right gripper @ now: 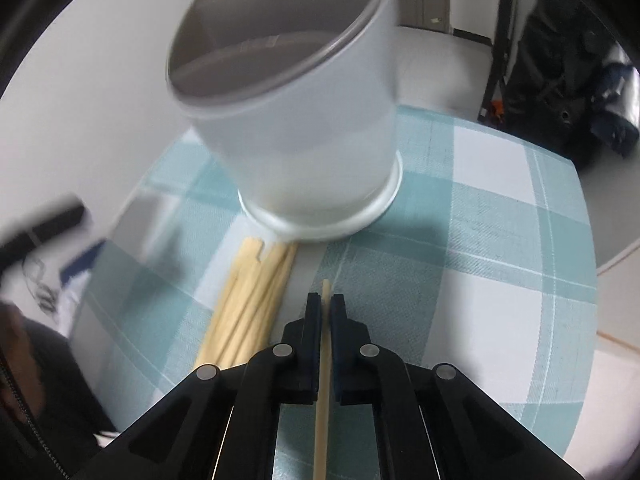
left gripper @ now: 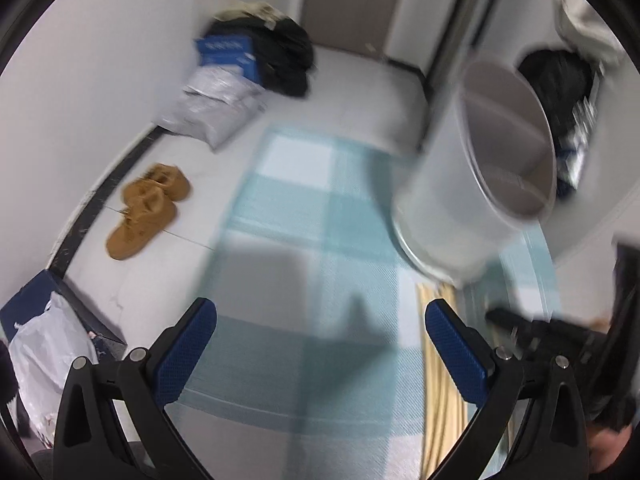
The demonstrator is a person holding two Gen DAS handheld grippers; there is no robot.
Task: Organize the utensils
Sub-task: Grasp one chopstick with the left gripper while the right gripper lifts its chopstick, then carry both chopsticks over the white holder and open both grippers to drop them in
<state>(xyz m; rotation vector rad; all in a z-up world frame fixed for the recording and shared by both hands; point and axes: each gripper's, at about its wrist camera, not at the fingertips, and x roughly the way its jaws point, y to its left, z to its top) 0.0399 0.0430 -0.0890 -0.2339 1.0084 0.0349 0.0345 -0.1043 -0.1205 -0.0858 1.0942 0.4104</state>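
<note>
Checked cloth (right gripper: 480,208), fingers (right gripper: 316,312) pinching chopstick (right gripper: 325,360)

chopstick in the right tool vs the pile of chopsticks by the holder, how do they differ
The single chopstick is clamped between the shut right tool's pads, while the pile of chopsticks lies loose on the checked cloth. The chopstick is alone; the pile holds several packed side by side. The pile's far ends reach the holder's base; the chopstick's tip stops short. Both are pale wood.
</note>
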